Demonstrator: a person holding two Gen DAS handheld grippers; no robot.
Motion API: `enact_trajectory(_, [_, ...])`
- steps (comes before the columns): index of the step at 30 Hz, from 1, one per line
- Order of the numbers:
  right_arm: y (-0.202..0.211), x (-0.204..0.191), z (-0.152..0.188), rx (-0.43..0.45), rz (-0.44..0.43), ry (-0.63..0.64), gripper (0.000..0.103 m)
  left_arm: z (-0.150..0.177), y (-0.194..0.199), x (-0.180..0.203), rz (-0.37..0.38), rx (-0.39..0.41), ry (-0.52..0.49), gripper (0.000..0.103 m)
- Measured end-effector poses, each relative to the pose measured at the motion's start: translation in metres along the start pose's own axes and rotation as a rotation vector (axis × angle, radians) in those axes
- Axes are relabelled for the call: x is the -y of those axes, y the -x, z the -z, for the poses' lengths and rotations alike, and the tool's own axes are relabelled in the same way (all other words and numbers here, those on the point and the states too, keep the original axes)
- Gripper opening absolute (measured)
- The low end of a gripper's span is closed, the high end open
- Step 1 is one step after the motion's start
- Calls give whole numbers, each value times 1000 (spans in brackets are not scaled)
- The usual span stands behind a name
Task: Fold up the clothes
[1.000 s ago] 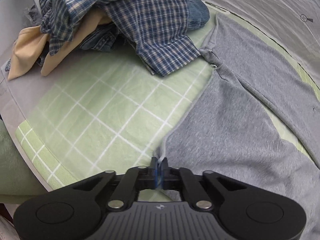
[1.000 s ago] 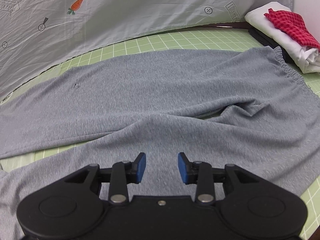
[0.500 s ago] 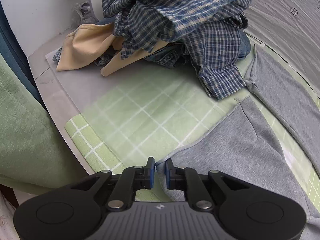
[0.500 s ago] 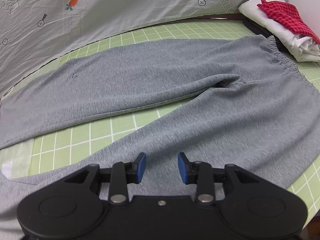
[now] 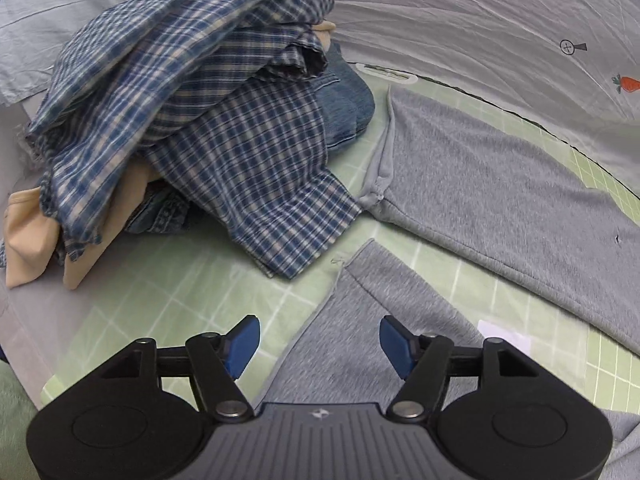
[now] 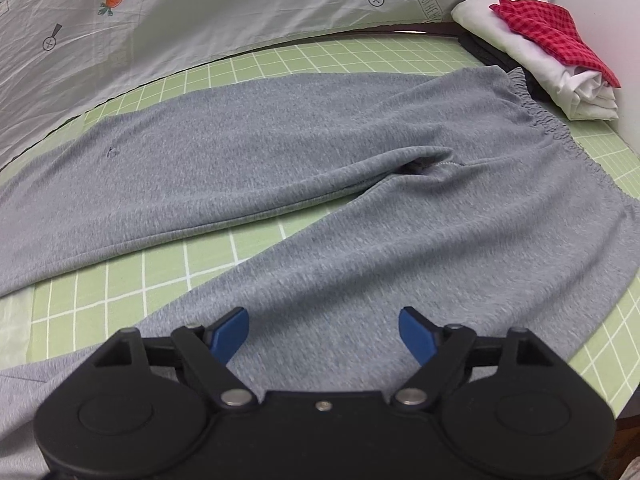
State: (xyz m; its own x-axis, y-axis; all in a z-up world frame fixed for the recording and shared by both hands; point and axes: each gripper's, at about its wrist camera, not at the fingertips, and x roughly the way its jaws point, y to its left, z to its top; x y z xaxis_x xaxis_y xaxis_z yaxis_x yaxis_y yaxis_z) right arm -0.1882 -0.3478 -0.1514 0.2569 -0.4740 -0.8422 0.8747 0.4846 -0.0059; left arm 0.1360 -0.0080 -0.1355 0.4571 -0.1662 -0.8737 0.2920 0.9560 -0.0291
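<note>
Grey sweatpants (image 6: 304, 168) lie flat on the green grid mat (image 6: 120, 280), legs spread in a V, elastic waistband at the right. In the left wrist view the near leg's cuff (image 5: 360, 280) lies on the mat just ahead of my left gripper (image 5: 318, 340). Its jaws are opening, and the cloth lies loose beneath them, untouched by the blue pads. My right gripper (image 6: 324, 334) hovers over the near leg close to the thigh. Its jaws are opening too, with nothing pinched.
A heap of unfolded clothes sits at the mat's left end: a blue plaid shirt (image 5: 208, 112), jeans (image 5: 348, 104) and a beige garment (image 5: 36, 248). Folded white cloth (image 6: 532, 52) with a red checked piece (image 6: 548, 28) lies at the right. A printed grey sheet (image 6: 200, 12) borders the back.
My left gripper let go of the near leg's cuff, which it held pinched, and spread wide while swinging toward the pile. The right gripper's jaws widened; the pant legs now lie apart.
</note>
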Motion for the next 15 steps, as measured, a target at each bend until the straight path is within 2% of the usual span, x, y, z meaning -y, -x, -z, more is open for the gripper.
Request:
enact_trajectory(6, [-9,-4,-13,-5,73,-17,85,-26,-37,23,40,-36,-1,66])
enact_trajectory(7, [-11,-6,-15,-7,82,-14,85,-28,-40,25,39,-41,-2,61])
enact_trajectory(8, [-12,-8,-17,-10,89,-9,85,-29,-42,27,36,-47,-6,44])
enact_trajectory(9, [-13,-10,-18,-14,95,1,86,-29,-45,28,31,-56,-10,32])
enact_trajectory(10, [-14,-12,-19,-18,100,9,86,-29,-47,29,28,-59,-12,12])
enact_trajectory(13, [-18,-19,-18,-36,109,37,86,-30,-47,24,29,-40,11,5])
enact_trajectory(15, [-21,-22,-18,-48,110,45,86,-34,-44,14,7,-20,63,4])
